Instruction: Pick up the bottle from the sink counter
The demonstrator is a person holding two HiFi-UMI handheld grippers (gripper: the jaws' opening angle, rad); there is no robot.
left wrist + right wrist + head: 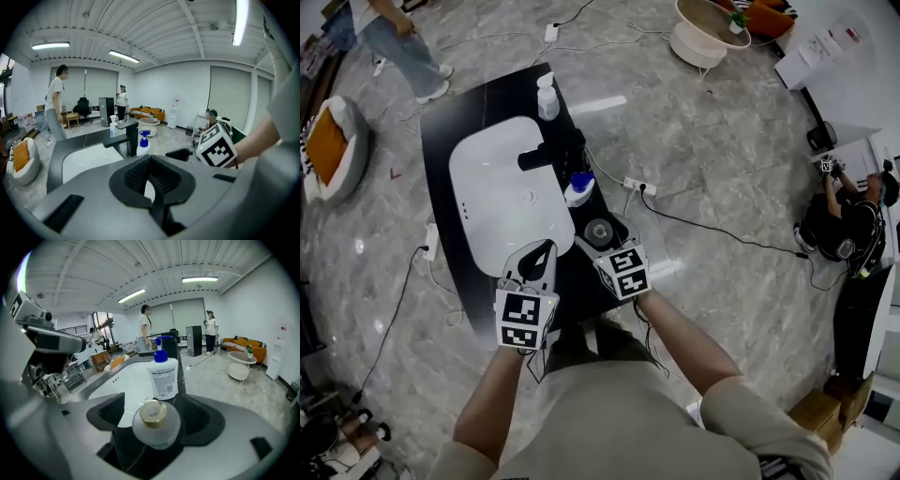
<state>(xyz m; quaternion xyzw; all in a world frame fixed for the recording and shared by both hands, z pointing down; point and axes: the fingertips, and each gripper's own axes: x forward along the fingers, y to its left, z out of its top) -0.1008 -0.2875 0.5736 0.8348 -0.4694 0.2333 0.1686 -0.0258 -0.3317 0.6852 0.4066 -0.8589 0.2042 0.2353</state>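
A small round frosted bottle with a gold cap [599,231] [155,420] stands on the black sink counter [478,98], right of the white basin [502,192]. My right gripper [602,235] [157,416] is open. The bottle sits between its ribbed pads [112,411], with a thin gap on each side. Just beyond stands a white bottle with a blue cap [578,187] [163,376] [143,143]. My left gripper [544,249] [150,159] hovers over the basin's near edge, shut, with nothing in it.
A black faucet [549,150] [123,138] rises beside the basin. A white pump bottle [547,97] stands at the counter's far end. Cables and a power strip [639,186] lie on the floor to the right. People stand and sit around the room.
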